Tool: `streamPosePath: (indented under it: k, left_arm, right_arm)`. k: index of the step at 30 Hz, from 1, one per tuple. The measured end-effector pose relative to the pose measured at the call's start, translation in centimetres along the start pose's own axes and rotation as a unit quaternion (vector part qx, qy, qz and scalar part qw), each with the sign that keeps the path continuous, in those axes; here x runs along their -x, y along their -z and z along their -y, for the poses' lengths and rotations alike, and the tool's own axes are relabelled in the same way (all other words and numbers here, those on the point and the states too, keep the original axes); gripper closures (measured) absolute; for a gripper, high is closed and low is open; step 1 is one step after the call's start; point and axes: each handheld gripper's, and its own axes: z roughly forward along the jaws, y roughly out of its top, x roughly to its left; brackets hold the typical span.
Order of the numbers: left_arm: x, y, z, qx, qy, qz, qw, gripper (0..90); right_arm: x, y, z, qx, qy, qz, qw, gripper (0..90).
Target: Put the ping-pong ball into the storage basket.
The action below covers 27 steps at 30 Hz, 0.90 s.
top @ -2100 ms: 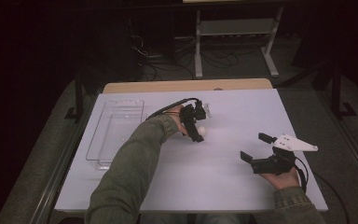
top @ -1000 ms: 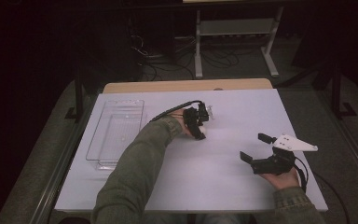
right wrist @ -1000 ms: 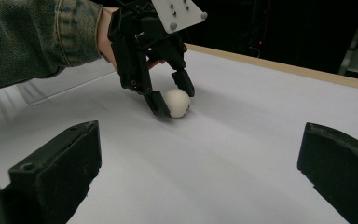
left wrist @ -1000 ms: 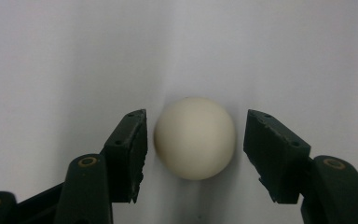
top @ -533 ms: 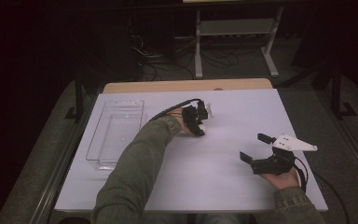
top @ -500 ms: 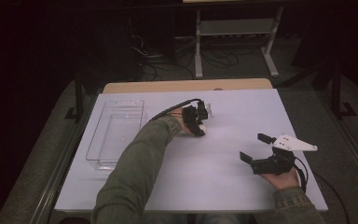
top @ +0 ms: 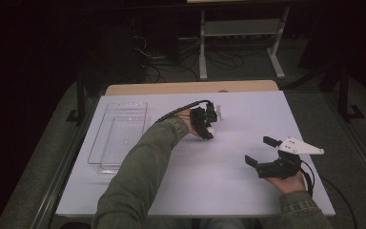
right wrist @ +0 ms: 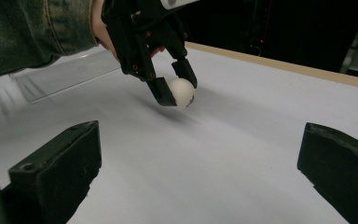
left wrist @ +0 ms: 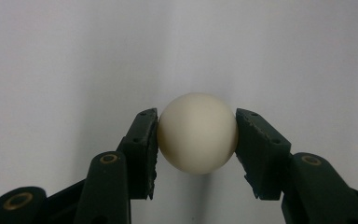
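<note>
A small white ball (left wrist: 198,133) sits between the two black jaws of my left gripper (left wrist: 196,116), which is shut on it. In the high view the left gripper (top: 205,121) is at the middle of the white table (top: 209,181), with the ball (top: 211,129) at its tip, low over the surface. My right gripper (top: 259,150) rests at the table's right, open, with nothing between its jaws. The right gripper view looks past the right gripper (right wrist: 198,161) at the left gripper (right wrist: 175,86) holding the ball (right wrist: 182,92).
A clear plastic tray (top: 119,136) lies along the table's left side, also visible as the tray (right wrist: 65,74) behind the sleeve. A wooden strip (top: 190,87) edges the far side. A metal rack (top: 238,28) and cables stand on the floor beyond.
The left gripper has shifted slightly toward the far right of the table. The right gripper has stayed in place.
</note>
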Motion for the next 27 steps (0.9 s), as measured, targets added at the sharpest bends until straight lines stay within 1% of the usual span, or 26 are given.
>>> streamPosePath:
  k: [2,3,8,11,13,18,20,22,24,25,27]
  left_arm:
    - [0.0,0.2,0.0,0.001,0.0,-0.003,1.0,50.4]
    - [0.1,0.6,0.0,0.002,-0.003,-0.01,0.9999,50.4]
    - [0.1,1.3,0.1,0.002,-0.001,-0.018,0.9998,50.3]
    - [0.2,1.6,0.1,0.004,0.002,-0.018,0.9998,50.3]
    - [0.3,1.9,0.2,0.001,0.0,-0.021,0.9998,50.2]
    - [0.5,2.4,0.2,0.005,-0.004,-0.021,0.9998,50.2]
    - [0.5,2.8,0.2,0.002,-0.008,-0.022,0.9997,50.2]
    - [0.6,3.2,0.3,0.002,-0.006,-0.02,0.9998,50.2]
    - [0.6,3.2,0.3,0.002,-0.006,-0.02,0.9998,50.2]
    - [0.7,3.8,0.4,0.002,-0.006,-0.021,0.9998,50.2]
    - [0.8,4.0,0.5,0.007,-0.003,-0.019,0.9998,50.2]
  right_arm:
    - [0.0,0.0,0.0,0.0,-0.001,0.0,1.0,0.0]
    - [0.0,0.0,0.0,-0.001,-0.001,0.0,1.0,0.0]
    - [0.0,0.0,0.0,0.0,-0.003,0.002,1.0,0.0]
    - [0.0,0.0,0.0,-0.001,-0.002,0.001,1.0,0.0]
    - [0.0,-0.1,0.0,-0.001,-0.001,0.001,1.0,0.0]
    - [0.0,-0.1,0.0,-0.003,0.0,0.001,1.0,0.0]
    - [0.0,-0.1,0.0,-0.003,-0.001,0.001,1.0,0.0]
    - [0.0,-0.1,0.1,-0.004,-0.001,0.0,1.0,0.0]
    - [0.0,-0.1,0.1,-0.004,-0.002,0.0,1.0,0.0]
    - [0.0,-0.1,0.1,-0.004,-0.002,-0.001,1.0,0.0]
    - [0.0,-0.1,0.1,-0.004,-0.001,-0.001,1.0,0.0]
